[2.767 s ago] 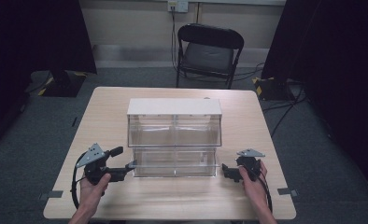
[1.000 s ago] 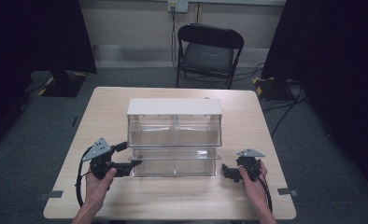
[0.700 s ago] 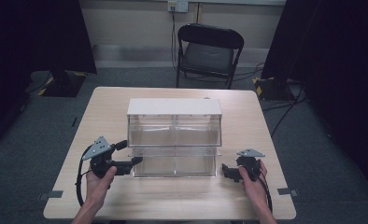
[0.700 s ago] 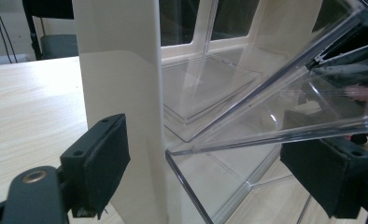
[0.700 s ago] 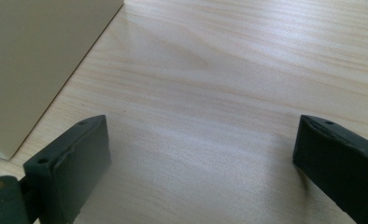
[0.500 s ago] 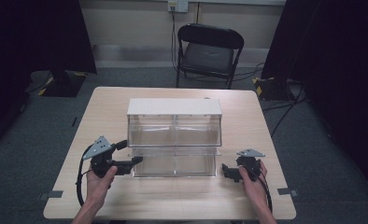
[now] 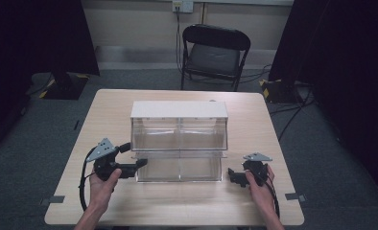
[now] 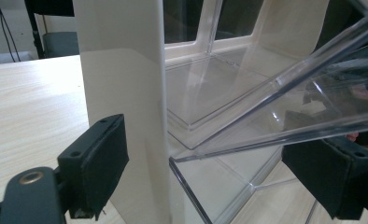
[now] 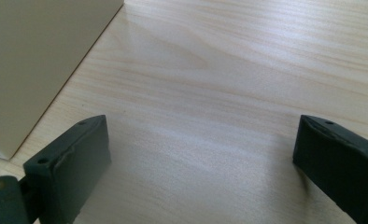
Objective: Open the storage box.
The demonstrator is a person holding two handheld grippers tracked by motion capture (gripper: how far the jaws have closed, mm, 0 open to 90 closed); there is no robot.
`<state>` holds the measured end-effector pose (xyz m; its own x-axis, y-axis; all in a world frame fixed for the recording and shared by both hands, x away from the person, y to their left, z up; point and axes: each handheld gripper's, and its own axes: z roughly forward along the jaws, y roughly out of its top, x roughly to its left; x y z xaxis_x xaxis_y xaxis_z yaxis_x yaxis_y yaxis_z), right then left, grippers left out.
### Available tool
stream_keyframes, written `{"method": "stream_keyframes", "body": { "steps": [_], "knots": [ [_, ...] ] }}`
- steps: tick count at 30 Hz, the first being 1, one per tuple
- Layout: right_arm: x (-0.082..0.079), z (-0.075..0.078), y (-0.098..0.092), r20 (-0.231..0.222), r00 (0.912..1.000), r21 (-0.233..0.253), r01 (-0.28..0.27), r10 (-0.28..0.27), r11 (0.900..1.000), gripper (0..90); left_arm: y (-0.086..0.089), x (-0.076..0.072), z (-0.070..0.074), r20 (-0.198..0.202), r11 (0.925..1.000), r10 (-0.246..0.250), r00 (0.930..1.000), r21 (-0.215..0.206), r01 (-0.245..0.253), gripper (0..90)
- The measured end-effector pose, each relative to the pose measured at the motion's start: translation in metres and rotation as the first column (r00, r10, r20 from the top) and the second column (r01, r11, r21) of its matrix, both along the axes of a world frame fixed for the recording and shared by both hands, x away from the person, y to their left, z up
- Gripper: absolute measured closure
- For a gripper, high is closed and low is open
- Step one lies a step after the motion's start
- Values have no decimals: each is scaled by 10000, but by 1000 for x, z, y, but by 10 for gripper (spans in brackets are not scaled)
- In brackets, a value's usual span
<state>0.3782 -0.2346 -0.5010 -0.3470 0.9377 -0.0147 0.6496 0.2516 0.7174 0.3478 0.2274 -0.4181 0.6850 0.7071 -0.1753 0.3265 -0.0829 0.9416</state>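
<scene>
A white-framed cabinet [image 7: 178, 111] of clear plastic drawers stands mid-table, and its lower drawers [image 7: 180, 166] jut out toward me. My left gripper [image 7: 133, 156] is open at the cabinet's lower left corner. In the left gripper view its jaws [image 8: 215, 168] straddle the white side wall [image 8: 121, 93], and a clear drawer [image 8: 275, 107] tilts outward between them. My right gripper [image 7: 234, 176] rests low on the table just right of the cabinet, open with nothing in it. The right gripper view has its jaws [image 9: 201, 158] over bare wood, with the cabinet's white side [image 9: 32, 60] at the left.
The light wooden table [image 7: 254, 120] has bare room on both sides of the cabinet and along its front edge. A black folding chair [image 7: 215, 52] stands beyond the far edge. Cables lie on the grey floor at the right.
My left gripper has slid right, up to the cabinet's lower left corner. The right gripper has stayed where it was.
</scene>
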Motion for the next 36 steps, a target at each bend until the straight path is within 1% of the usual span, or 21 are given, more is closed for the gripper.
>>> {"method": "stream_keyframes", "body": {
  "steps": [1, 7, 8, 11, 12, 14, 16, 19, 22, 23, 25, 26, 29, 33, 36],
  "knots": [
    [0, 0, 0, 3, 10000, -1, 0, 0, 10000, 32, 0, 0, 1, -39, 10000, 5, 10000, 95, -5, 137],
    [0, 0, 0, -2, 10000, -1, 3, -3, 10000, 32, -2, 1, 2, -18, 9999, -51, 10000, 140, 52, 119],
    [0, 0, 0, 0, 10000, 0, 1, -1, 10000, 32, -3, 2, 4, 30, 9996, -18, 10000, 294, 17, 106],
    [0, 0, 0, 1, 10000, 1, 3, -3, 10000, 32, -3, 2, 5, 63, 9993, -82, 9999, 363, 80, 95],
    [0, 0, 0, -1, 10000, 0, -1, 1, 10000, 32, -4, 3, 6, 8, 9988, -70, 10000, 485, 69, 85],
    [0, 0, 0, 3, 10000, -3, -1, 1, 10000, 32, -4, 3, 7, -11, 9990, -107, 9999, 431, 107, 73],
    [0, 0, 0, 2, 10000, -1, -1, 1, 10000, 32, -5, 5, 8, 22, 9984, -181, 9998, 530, 179, 58],
    [0, 0, 0, 1, 10000, -2, 0, 0, 10000, 32, -7, 6, 9, 15, 9984, -144, 9999, 551, 143, 37],
    [0, 0, 0, 0, 10000, 0, 3, -3, 10000, 32, -7, 7, 8, -111, 9987, -167, 9998, 489, 172, 18],
    [0, 0, 0, -1, 10000, 0, 1, -1, 10000, 32, -7, 7, 9, -128, 9984, -169, 9998, 541, 176, 14],
    [0, 0, 0, 1, 10000, 1, 0, 0, 10000, 32, -7, 8, 9, -110, 9981, -184, 9998, 583, 190, 10],
    [0, 0, 0, 0, 10000, 0, 1, -1, 10000, 32, -8, 8, 9, -146, 9986, -164, 9998, 505, 171, 6],
    [0, 0, 0, 4, 10000, 1, 1, -1, 10000, 32, -10, 9, 8, -137, 9986, -194, 9997, 480, 201, 1],
    [0, 0, 0, 0, 10000, 1, 2, -2, 10000, 32, -11, 8, 9, -146, 9982, -180, 9997, 562, 188, 1],
    [0, 0, 0, 4, 10000, -3, 0, 0, 10000, 32, -12, 9, 9, -169, 9985, -200, 9997, 500, 209, 2]
  ]
}}
